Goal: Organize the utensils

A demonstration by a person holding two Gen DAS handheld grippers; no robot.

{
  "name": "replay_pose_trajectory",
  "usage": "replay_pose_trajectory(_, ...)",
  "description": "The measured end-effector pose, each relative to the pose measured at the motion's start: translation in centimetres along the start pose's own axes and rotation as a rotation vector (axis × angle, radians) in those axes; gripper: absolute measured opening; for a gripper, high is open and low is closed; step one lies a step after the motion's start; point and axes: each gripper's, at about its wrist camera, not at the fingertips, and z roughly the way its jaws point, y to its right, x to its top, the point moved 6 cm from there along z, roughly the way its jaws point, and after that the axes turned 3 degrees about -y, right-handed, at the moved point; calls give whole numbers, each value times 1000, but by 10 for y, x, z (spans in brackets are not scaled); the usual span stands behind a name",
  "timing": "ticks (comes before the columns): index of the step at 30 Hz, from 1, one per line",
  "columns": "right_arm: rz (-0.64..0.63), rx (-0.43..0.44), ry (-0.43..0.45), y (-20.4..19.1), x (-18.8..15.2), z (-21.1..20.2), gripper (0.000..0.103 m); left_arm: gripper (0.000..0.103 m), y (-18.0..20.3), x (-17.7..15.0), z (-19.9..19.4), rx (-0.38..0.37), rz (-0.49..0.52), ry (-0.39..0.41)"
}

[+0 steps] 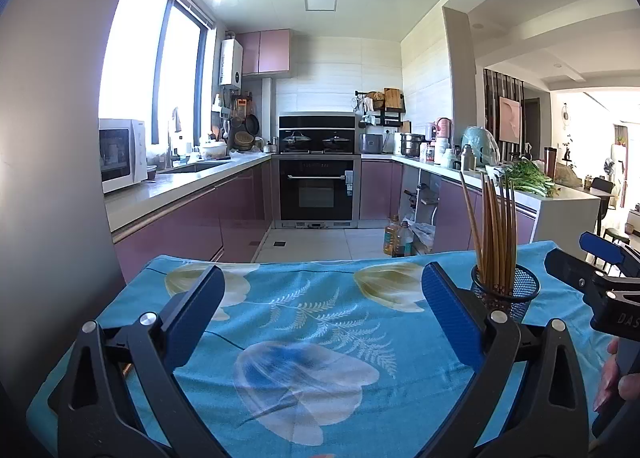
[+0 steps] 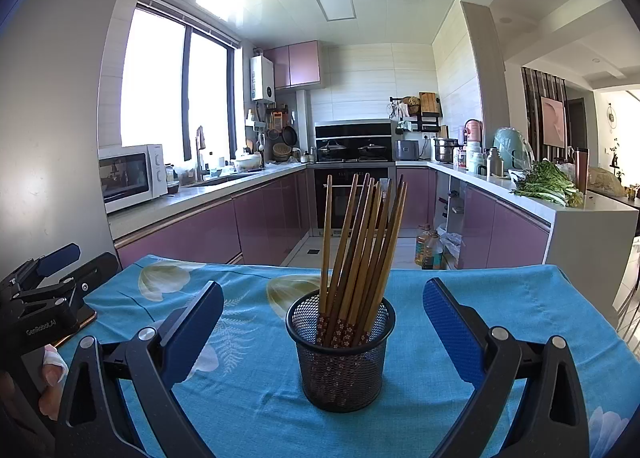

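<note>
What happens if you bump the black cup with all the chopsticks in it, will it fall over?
It might. The mesh cup looks light, and the chopsticks stand tall and lean to one side, so a push up high could tip it. It also sits on a soft blue cloth, so a low nudge may slide it or bunch the cloth.

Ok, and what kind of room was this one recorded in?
A home kitchen, by the look of it: a built-in oven with lidded pans above, a microwave on the counter by the window, and purple base cabinets. The chopsticks stand in a mesh holder.
</note>
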Motion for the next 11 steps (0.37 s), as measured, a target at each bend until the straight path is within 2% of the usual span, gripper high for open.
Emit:
replay_pose_trajectory(3, 1, -3, -3, 1, -1, 1, 97, 97, 1, -2, 2, -2, 5, -8)
replay_pose_trajectory(7, 6, -17, -24, 12, -6, 4, 97, 97, -1, -9, 11, -14, -10, -67)
replay_pose_trajectory(9, 17, -58, -71, 30, -13, 10, 97, 97, -5, -14, 18, -3, -9, -96)
replay_pose_trajectory(11, 35, -124, -153, 58, -24, 22, 97, 97, -11, -20, 28, 10, 0, -137)
